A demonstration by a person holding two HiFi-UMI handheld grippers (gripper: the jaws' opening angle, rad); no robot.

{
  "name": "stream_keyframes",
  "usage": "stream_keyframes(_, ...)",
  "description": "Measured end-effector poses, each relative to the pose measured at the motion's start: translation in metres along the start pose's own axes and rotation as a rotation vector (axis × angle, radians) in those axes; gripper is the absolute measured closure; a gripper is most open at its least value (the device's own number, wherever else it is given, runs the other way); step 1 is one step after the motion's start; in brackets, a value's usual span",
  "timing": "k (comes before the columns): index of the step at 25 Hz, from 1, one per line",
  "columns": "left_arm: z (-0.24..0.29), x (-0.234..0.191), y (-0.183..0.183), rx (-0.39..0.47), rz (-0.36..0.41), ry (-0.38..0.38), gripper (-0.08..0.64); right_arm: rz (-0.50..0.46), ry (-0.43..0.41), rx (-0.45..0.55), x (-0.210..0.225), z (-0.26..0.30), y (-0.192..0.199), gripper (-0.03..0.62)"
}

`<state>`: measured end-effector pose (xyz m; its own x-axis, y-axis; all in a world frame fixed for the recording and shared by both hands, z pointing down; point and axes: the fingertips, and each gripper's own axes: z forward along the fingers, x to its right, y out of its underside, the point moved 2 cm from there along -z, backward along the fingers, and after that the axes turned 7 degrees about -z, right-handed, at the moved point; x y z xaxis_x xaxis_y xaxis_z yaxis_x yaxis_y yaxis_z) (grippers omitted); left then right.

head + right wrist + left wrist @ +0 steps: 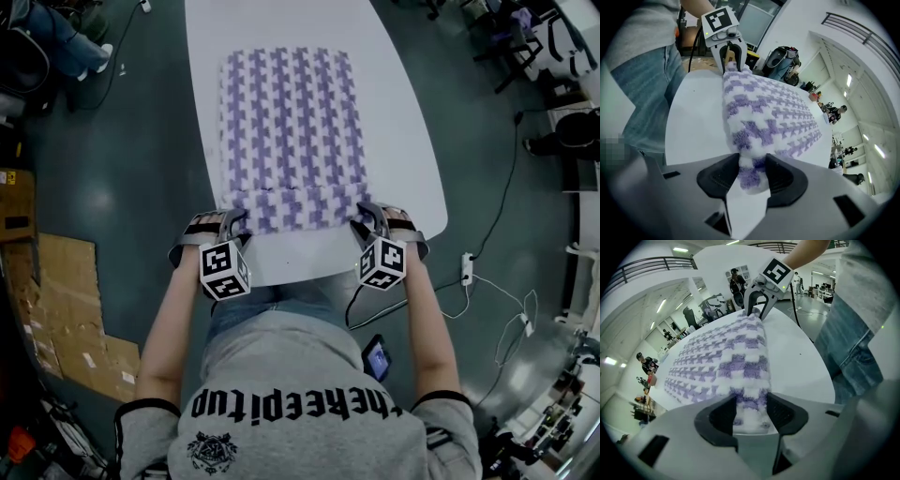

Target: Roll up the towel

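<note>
Left gripper [751,412]: jaws spread. The turned-over near edge of the towel [289,122] sits between the pads and fills the gap, with no clear squeeze visible.
Right gripper [752,169]: same, jaws apart with the towel's rolled edge between them, pile brushing both pads.

Each gripper is on one end of the roll, left on the left end and right on the right end. Both are angled steeply down at the tabletop [408,122]. Each gripper view shows the other gripper at the far end of the roll.

Towel is purple-and-white houndstooth, lying lengthwise on the white tabletop. Most of it is flat, running away from the person. Only the near end is turned over, into a short, low roll parallel to the tabletop's near edge and set back a little from it. The towel sits closer to the tabletop's left edge than the right, with a bare strip beyond its far end.

Marker cubes [225,270] [382,263] hang just past the near edge, above the person's jeans.

Off the table: flattened cardboard [66,309] on the floor to the left, white power strip [466,268] with cables to the right.
</note>
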<state>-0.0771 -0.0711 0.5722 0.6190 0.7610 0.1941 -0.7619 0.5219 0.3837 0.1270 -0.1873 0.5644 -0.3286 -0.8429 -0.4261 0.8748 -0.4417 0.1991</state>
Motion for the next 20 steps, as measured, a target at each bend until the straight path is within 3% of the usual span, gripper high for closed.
stream_keyframes(5,0.005,-0.009,0.001,0.011,-0.038,-0.028,0.374,-0.025,0.016,-0.025,0.009,0.011,0.001,0.437)
stream_keyframes(9,0.004,-0.015,0.01,0.012,-0.049,-0.038,0.454,-0.021,-0.022,-0.036,0.008,0.015,-0.008,0.529)
stream_keyframes(12,0.006,-0.006,0.01,-0.001,-0.052,-0.007,0.497,-0.014,-0.032,-0.028,0.0,0.013,-0.005,0.548)
stream_keyframes(16,0.004,0.011,-0.002,-0.021,-0.037,0.035,0.512,0.001,-0.061,-0.011,-0.011,0.0,0.01,0.551)
stream_keyframes(20,-0.004,0.016,0.009,-0.032,-0.02,0.09,0.515,0.03,-0.097,0.002,-0.016,-0.005,-0.001,0.552)
